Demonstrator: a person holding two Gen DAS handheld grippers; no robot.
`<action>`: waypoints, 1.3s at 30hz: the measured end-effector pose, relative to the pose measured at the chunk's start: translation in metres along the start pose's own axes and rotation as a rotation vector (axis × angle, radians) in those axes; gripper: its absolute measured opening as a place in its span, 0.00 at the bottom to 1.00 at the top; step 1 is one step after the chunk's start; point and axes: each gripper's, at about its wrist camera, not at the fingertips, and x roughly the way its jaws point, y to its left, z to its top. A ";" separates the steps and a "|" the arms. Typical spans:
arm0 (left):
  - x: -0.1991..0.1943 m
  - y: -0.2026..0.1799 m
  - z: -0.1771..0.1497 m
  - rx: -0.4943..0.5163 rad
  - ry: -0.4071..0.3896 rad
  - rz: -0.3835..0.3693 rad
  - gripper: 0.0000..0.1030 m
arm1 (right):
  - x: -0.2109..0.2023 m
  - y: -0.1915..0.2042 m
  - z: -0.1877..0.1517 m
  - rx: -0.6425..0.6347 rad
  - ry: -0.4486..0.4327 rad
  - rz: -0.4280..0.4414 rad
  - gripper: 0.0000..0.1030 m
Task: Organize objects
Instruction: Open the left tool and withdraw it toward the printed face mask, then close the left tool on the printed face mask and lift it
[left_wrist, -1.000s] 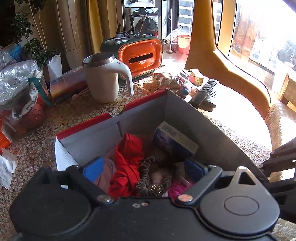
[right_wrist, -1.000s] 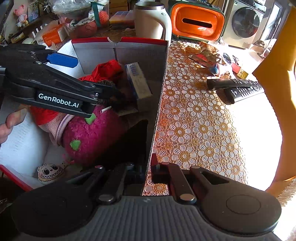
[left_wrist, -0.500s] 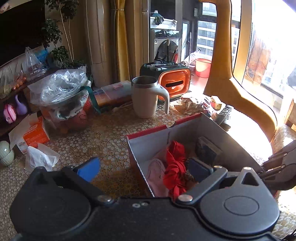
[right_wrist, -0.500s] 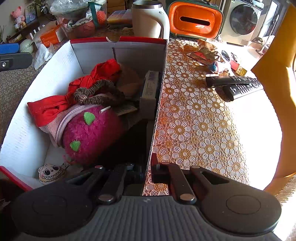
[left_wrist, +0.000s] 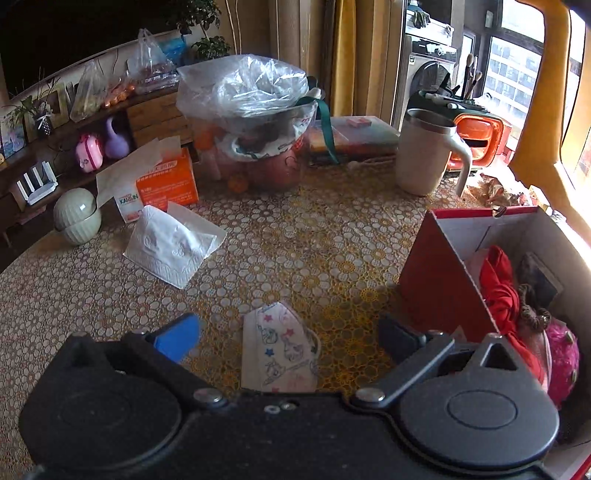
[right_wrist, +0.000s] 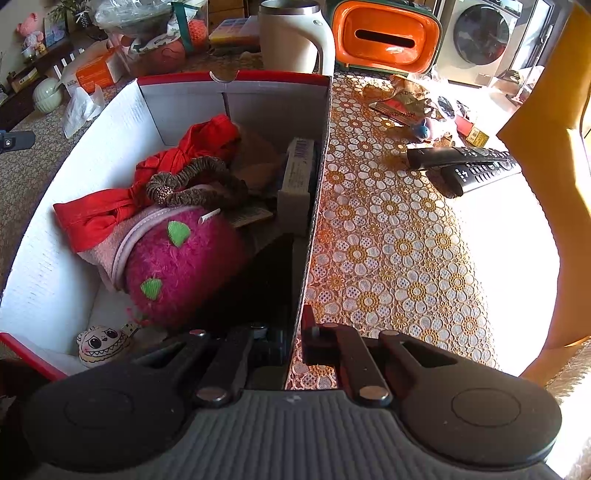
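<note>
A red cardboard box (right_wrist: 317, 155) with white inner walls stands on the table and holds a red cloth (right_wrist: 177, 166), a brown scrunchie (right_wrist: 192, 184), a pink fuzzy pouch (right_wrist: 184, 266), a small carton (right_wrist: 295, 177) and a small owl charm (right_wrist: 101, 345). My right gripper (right_wrist: 291, 343) is shut on the box's near right wall. The box shows at the right in the left wrist view (left_wrist: 436, 280). My left gripper (left_wrist: 284, 339) is open and empty, low over a printed child's face mask (left_wrist: 280, 350) lying on the table left of the box.
A folded tissue (left_wrist: 173, 243), orange tissue box (left_wrist: 166, 184), green bowl (left_wrist: 75, 216), plastic-wrapped bag (left_wrist: 258, 122) and white mug (left_wrist: 424, 155) stand behind. Two remotes (right_wrist: 469, 166), snack wrappers (right_wrist: 402, 99) and an orange case (right_wrist: 384, 37) lie right of the box. A yellow chair (right_wrist: 554, 166) is at right.
My left gripper has left the box, where it stood over the scrunchie, and swung left and down over the face mask. The right gripper has kept its hold on the box wall.
</note>
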 end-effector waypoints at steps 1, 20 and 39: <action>0.008 0.002 -0.005 -0.006 0.017 0.004 0.99 | 0.000 0.000 0.000 0.001 0.000 -0.002 0.07; 0.079 0.008 -0.031 -0.071 0.133 0.019 0.82 | 0.005 -0.002 -0.001 0.014 0.028 0.010 0.07; 0.072 0.011 -0.027 -0.120 0.125 0.027 0.10 | 0.007 -0.001 0.000 0.015 0.025 0.012 0.07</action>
